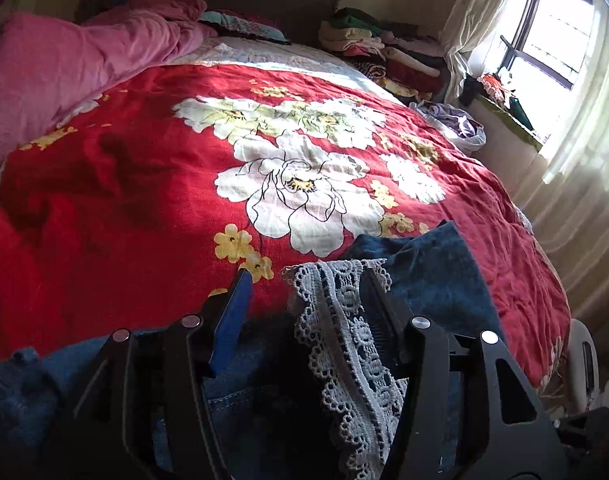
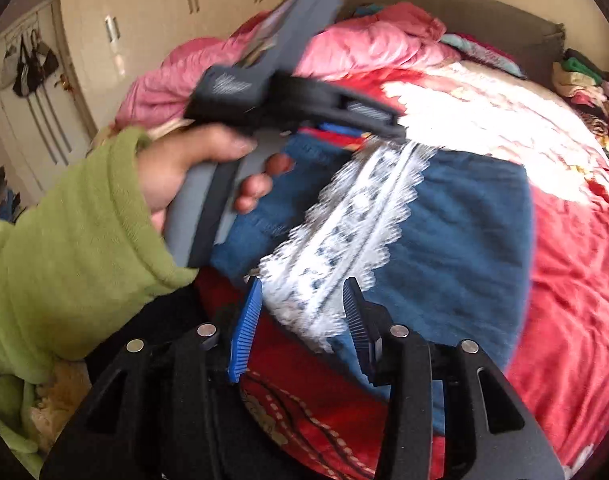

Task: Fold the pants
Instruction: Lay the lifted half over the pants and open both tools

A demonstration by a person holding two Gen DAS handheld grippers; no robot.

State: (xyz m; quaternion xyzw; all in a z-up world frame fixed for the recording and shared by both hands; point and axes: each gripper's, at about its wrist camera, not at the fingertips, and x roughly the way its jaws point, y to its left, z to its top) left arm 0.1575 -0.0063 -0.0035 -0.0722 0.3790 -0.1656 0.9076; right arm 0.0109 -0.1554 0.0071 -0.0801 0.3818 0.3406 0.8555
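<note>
On the bed (image 1: 104, 208), I see pants (image 2: 464, 232) bunched, folding barely begun; left gripper (image 1: 304, 280) and right gripper (image 2: 304, 292) both gaping, holding nothing.

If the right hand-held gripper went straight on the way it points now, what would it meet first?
Most likely the white lace strip on the blue pants; it lies right ahead between the open fingers of the right hand-held gripper. Depth is uncertain.
</note>
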